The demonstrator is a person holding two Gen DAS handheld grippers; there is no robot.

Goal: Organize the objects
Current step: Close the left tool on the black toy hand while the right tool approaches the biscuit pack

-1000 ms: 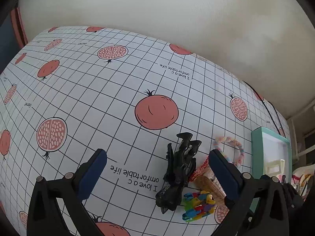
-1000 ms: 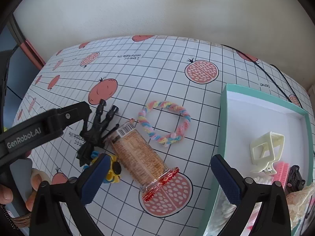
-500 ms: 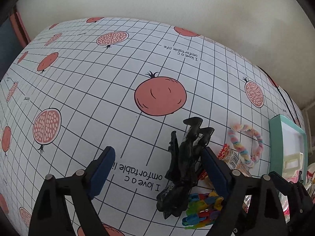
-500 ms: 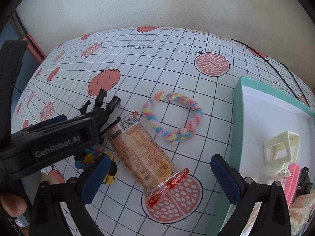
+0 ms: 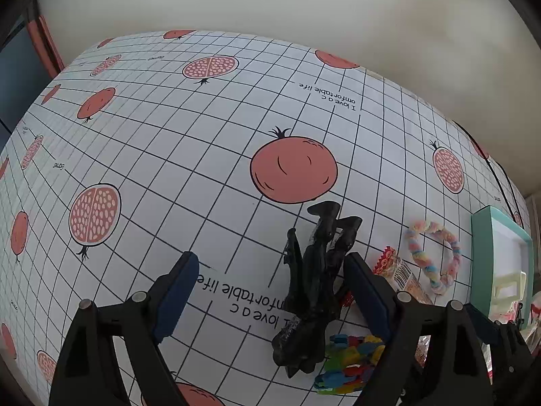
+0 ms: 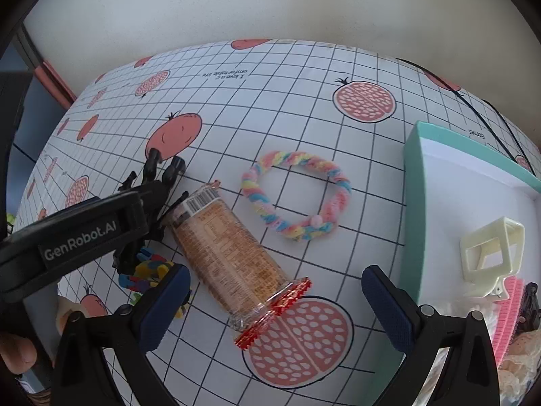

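Note:
A black hair claw (image 5: 318, 277) lies on the pomegranate-print tablecloth (image 5: 169, 155). It sits between the fingers of my left gripper (image 5: 272, 291), which is open, and close to the right finger. In the right wrist view the same black hair claw (image 6: 159, 176) peeks out behind one finger of the left gripper (image 6: 101, 226). My right gripper (image 6: 277, 304) hovers open above an orange snack packet (image 6: 230, 253) with nothing held. A pastel braided hair ring (image 6: 297, 199) lies beyond the packet. A multicoloured clip (image 6: 148, 270) rests left of the packet.
A teal box (image 6: 416, 203) stands at the right and holds a cream claw clip (image 6: 490, 257) and a pink comb (image 6: 507, 311). A person's fingers (image 6: 17, 355) show at the lower left. A plain wall runs behind the table.
My left gripper has moved in over the black hair claw, which now lies between its fingers, and its gap has narrowed a little. My right gripper has dropped closer to the snack packet.

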